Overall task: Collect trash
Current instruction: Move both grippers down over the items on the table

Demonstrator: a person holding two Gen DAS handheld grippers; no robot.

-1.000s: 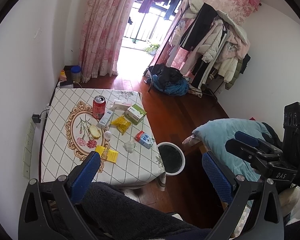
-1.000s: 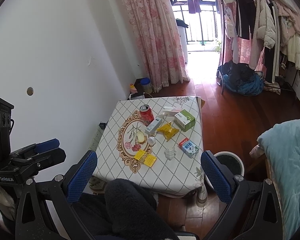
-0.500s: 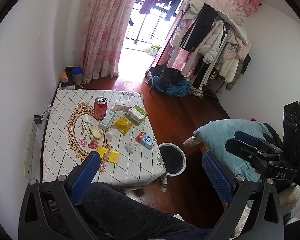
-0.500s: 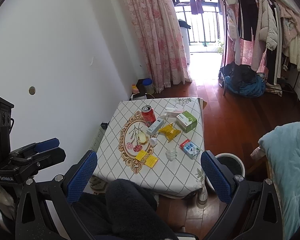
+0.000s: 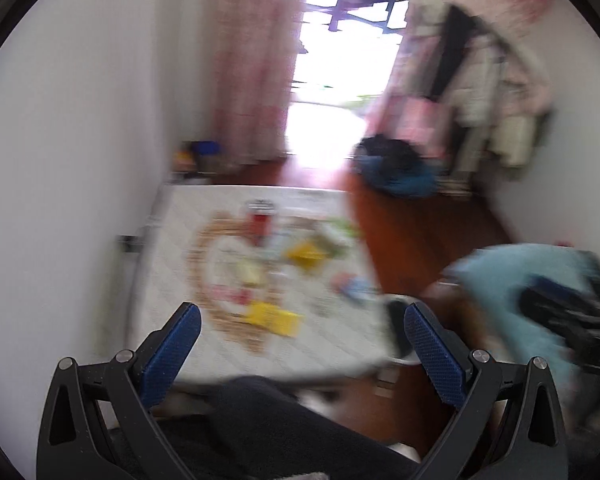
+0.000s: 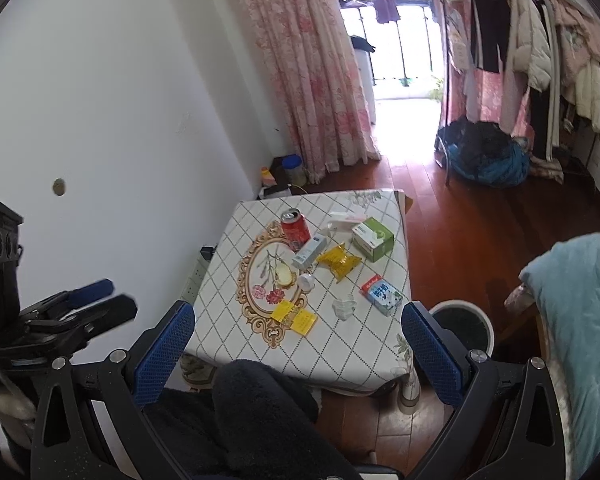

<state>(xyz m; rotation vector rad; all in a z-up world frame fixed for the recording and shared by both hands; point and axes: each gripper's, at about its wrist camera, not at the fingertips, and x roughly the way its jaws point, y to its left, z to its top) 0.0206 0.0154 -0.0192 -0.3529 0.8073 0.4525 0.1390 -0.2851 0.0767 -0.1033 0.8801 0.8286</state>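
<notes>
Bedroom with white wall on the left, low table [image 6: 220,264] with a quilted cloth in the middle, bin on the floor to its right

Left gripper [image 5: 300,340] has jaws spread wide, nothing between them; its view is smeared, so no detail from it. Right gripper [image 6: 298,336] is likewise spread and empty, well short of the tabletop

Trash sits in one cluster on the tabletop's right half, left to right: red can [image 6: 295,229] near the far edge, yellow wrappers [image 6: 294,317] toward the near edge, white carton [image 6: 309,252], yellow snack bag [image 6: 339,261], green box [image 6: 373,238], blue-white milk carton [image 6: 381,294] by the right edge

White bin [image 6: 462,325] stands just beside the near right corner, likely put there for short drops. Nothing collected yet, I'd say
</notes>
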